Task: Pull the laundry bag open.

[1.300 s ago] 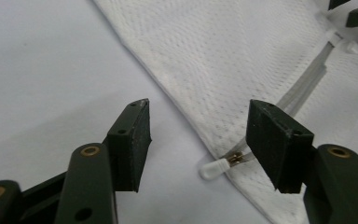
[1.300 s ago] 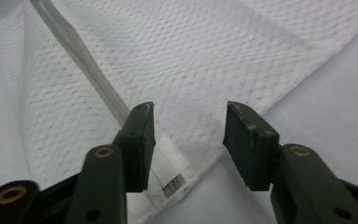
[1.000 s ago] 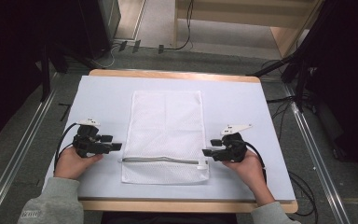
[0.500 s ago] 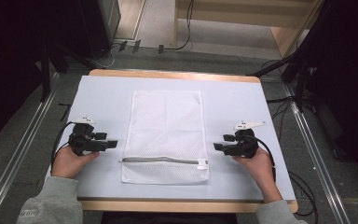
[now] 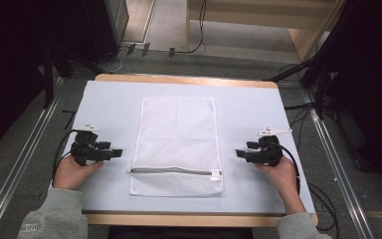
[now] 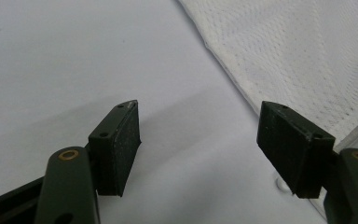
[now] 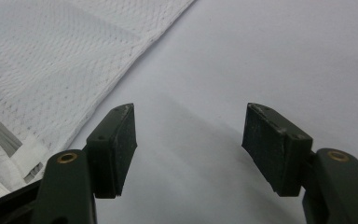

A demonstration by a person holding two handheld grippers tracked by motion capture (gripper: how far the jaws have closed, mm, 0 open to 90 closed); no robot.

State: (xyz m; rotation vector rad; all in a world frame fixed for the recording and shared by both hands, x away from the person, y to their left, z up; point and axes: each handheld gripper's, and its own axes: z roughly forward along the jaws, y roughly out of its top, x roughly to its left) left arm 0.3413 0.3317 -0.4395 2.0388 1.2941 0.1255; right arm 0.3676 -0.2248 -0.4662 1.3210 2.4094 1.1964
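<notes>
White mesh bag (image 5: pixel 177 145) lies flat; with both grippers, left gripper (image 5: pixel 113 152) and right gripper (image 5: pixel 240 153), gaping empty, take its three and nine o'clock edges evenly.

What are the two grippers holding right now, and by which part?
Nothing. The left gripper and right gripper both have open jaws over bare table, either side of the mesh laundry bag, not touching it.

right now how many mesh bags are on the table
1: the white mesh bag lies flat mid-table, zipper near the person, between both grippers.
</notes>
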